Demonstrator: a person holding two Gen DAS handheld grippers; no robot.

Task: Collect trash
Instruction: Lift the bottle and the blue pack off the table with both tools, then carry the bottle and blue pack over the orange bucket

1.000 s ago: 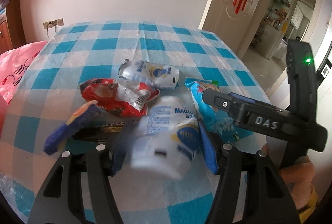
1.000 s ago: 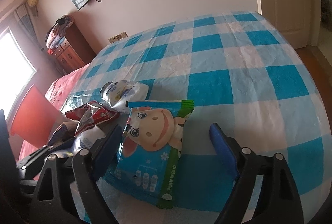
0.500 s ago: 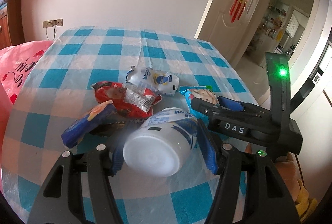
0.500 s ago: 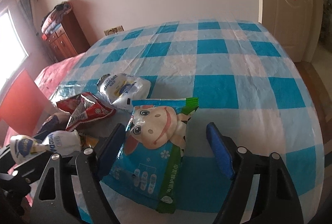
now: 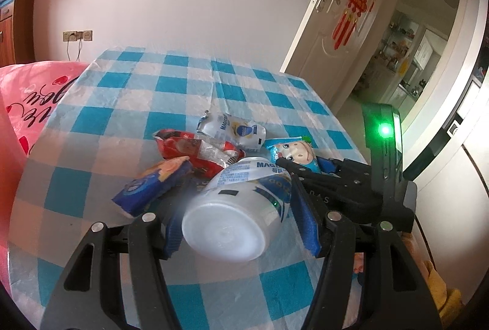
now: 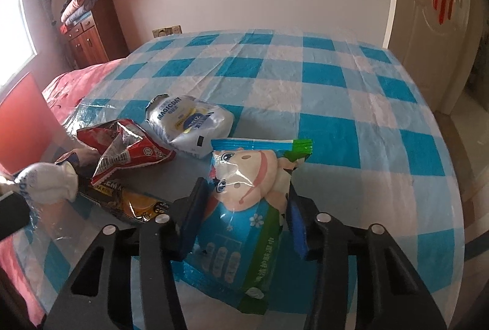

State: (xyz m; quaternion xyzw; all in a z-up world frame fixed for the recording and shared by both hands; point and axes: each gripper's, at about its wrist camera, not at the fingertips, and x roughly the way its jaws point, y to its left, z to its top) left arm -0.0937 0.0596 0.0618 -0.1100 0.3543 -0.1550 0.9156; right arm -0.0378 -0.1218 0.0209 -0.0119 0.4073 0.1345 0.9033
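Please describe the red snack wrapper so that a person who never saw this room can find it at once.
On the table with the blue and white checked cloth, look at the small heap of trash near its front left part. The red snack wrapper lies crumpled there, just left of the white Magicday pouch. It is the only red piece, torn open, with silver foil inside and a barcode.

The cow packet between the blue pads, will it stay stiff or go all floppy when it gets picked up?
Probably floppy. The cow packet is thin shiny film that already crinkles and bulges as the right gripper closes its jaws on it, so the loose ends may droop. It looks puffy and nearly empty, so likely light. The glossy skin could slip, though the pads look wide enough to hold it.
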